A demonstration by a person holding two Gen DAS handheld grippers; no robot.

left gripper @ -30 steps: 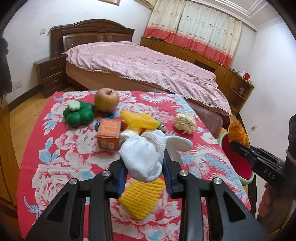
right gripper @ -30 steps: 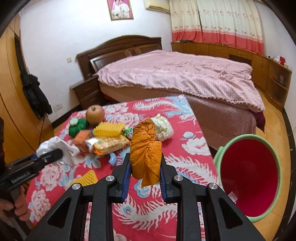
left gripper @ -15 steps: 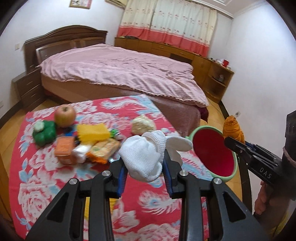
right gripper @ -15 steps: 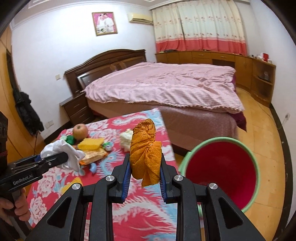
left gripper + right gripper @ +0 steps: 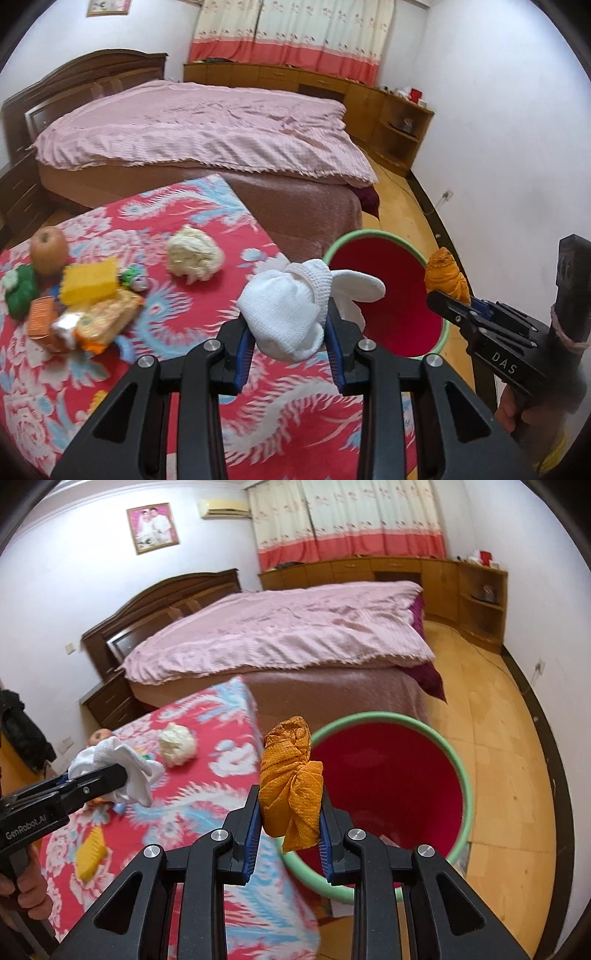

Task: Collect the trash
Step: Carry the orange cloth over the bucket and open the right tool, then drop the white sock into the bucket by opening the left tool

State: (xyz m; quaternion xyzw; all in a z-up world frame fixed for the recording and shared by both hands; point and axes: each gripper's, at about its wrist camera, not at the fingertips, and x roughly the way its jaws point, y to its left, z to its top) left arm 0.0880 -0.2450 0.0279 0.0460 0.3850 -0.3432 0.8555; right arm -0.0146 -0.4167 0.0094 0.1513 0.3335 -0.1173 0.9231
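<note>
Trash occupied both tools. The left tool (image 5: 288,334) was clamped on a bundle of white cloth (image 5: 284,314), held at lower centre of the left wrist view above the red floral worktop (image 5: 192,317). The right tool (image 5: 289,829) was clamped on a crumpled orange wad (image 5: 290,786), held at centre of the right wrist view over the near rim of the bin (image 5: 463,786). The bin, red inside with a green rim, stood on the wooden floor (image 5: 509,775) just beside the worktop edge, right of centre in both views.

A crumpled cream paper ball (image 5: 194,254) lay on the worktop, apart from the other items. At the left of the left wrist view were grouped an apple (image 5: 48,251), a yellow foam net (image 5: 88,282), an orange carton (image 5: 42,319) and a snack packet (image 5: 107,317). A bed (image 5: 192,125) with a pink cover filled the upper half of both views.
</note>
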